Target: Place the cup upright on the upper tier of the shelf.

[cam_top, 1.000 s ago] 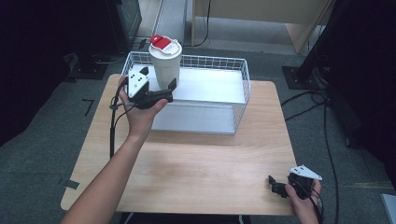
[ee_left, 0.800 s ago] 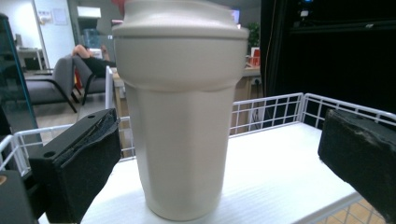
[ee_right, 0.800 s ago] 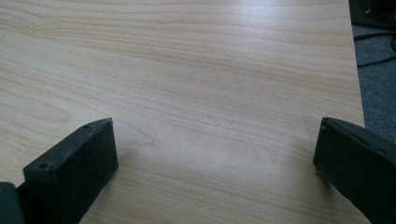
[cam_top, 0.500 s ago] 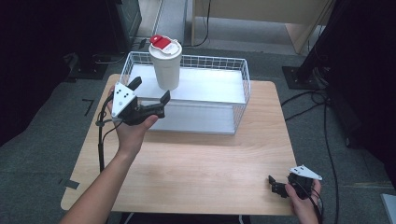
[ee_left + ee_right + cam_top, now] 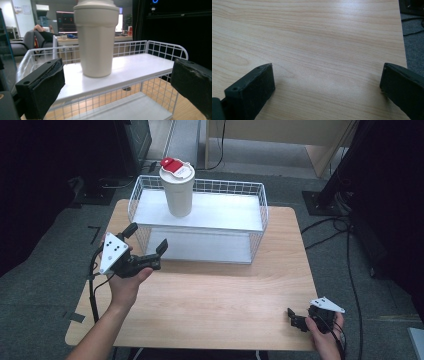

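A cream tumbler (image 5: pixel 178 190) with a red-and-white lid stands upright on the top shelf of a white wire rack (image 5: pixel 227 213), near its left end. My left gripper (image 5: pixel 146 238) is open in front of the rack's left corner, apart from the tumbler and holding nothing. In the left gripper view the tumbler (image 5: pixel 96 42) rises between and beyond the spread jaws of that gripper (image 5: pixel 117 87). My right gripper (image 5: pixel 296 319) rests low at the table's near right corner. It is open over bare wood (image 5: pixel 327 45), with nothing between its jaws.
The rack has a lower shelf (image 5: pixel 200 247) with nothing on it and takes up the far half of the wooden table (image 5: pixel 220 295). Cables trail on the floor at the right (image 5: pixel 345 255), and dark equipment stands at the back left.
My left gripper was up against the tumbler and has drawn back toward the person and to the left, jaws open. The tumbler stays on the top shelf. The right gripper has not moved.
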A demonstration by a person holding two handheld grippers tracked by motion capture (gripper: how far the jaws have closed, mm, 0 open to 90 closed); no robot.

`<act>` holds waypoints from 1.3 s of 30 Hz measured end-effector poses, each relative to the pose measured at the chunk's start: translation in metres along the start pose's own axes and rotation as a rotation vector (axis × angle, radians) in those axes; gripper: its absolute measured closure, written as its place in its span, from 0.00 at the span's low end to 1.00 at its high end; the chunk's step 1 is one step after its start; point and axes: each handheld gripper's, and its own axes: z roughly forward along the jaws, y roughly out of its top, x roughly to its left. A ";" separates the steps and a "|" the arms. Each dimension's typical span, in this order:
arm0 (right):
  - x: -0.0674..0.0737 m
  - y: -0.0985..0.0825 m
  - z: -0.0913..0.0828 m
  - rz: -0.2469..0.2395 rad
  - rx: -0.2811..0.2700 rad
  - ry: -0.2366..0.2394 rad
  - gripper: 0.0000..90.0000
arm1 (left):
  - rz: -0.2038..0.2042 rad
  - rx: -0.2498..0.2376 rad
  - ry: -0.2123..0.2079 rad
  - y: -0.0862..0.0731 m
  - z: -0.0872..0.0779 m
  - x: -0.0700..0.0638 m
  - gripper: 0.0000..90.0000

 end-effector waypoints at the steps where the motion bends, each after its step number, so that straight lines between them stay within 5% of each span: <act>1: 0.000 0.000 0.000 -0.002 -0.001 0.000 0.00 | -0.003 0.000 0.005 -0.003 -0.003 0.001 0.00; 16: 0.000 0.000 0.000 -0.002 -0.001 0.000 0.00 | 0.011 0.110 0.055 -0.055 -0.030 0.013 0.00; 39: 0.000 0.000 0.000 -0.001 -0.001 -0.001 0.00 | -0.064 0.228 0.110 -0.116 -0.066 0.030 0.00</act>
